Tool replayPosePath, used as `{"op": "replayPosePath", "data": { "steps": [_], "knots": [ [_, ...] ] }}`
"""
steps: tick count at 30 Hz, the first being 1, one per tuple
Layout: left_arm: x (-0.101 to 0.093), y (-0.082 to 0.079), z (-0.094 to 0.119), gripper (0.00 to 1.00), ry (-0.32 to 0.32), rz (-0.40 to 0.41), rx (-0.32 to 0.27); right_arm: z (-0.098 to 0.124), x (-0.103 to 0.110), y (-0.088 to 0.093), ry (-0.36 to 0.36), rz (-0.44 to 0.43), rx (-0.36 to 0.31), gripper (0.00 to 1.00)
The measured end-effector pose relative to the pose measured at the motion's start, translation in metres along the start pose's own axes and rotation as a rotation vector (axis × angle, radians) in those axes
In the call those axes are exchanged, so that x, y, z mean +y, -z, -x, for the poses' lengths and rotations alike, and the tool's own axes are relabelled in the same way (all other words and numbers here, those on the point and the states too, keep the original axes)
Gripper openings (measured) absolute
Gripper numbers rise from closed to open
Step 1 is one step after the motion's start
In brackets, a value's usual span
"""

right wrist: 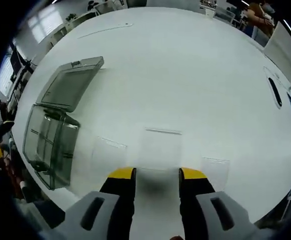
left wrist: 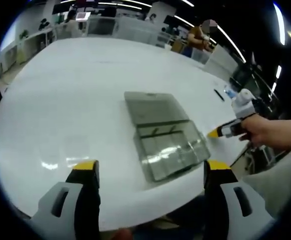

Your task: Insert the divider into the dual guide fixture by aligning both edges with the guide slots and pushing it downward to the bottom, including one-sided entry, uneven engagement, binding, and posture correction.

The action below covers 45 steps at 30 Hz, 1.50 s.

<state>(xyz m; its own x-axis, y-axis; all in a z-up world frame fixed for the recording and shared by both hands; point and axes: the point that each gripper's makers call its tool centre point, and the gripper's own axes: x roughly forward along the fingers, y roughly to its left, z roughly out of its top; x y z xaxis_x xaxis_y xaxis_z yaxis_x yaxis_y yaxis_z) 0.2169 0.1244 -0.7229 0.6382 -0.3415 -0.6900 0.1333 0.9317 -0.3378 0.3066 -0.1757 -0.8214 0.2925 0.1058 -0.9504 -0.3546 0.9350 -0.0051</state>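
Now the left gripper (left wrist: 151, 168) hovers with jaws apart and nothing between them, above the white table (left wrist: 75, 100). Just beyond lies the clear fixture box (left wrist: 165, 137), lid open. The right gripper (right wrist: 157, 173), jaws likewise parted, hangs over flat clear dividers (right wrist: 160, 145) on the table, well apart from the box.

1. Your clear dividers (right wrist: 160, 145) on the table (right wrist: 185, 65) are nearly invisible; only faint edges show.
2. The open organizer box (right wrist: 53, 135) blurs toward the left; you cannot tell its guide slots apart.
3. The dark object (right wrist: 274, 92) at the far right is too small to identify.
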Motion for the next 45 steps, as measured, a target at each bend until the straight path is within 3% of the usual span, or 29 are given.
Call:
{"op": "replayPosePath", "data": {
  "steps": [22, 45],
  "knots": [
    [-0.007, -0.006, -0.002, 0.83, 0.007, -0.002, -0.016, 0.003, 0.002, 0.003, 0.003, -0.004, 0.080, 0.30],
    [-0.023, -0.012, -0.006, 0.83, 0.032, -0.041, -0.005, -0.001, 0.001, 0.000, -0.016, 0.060, 0.168, 0.28]
  ]
}}
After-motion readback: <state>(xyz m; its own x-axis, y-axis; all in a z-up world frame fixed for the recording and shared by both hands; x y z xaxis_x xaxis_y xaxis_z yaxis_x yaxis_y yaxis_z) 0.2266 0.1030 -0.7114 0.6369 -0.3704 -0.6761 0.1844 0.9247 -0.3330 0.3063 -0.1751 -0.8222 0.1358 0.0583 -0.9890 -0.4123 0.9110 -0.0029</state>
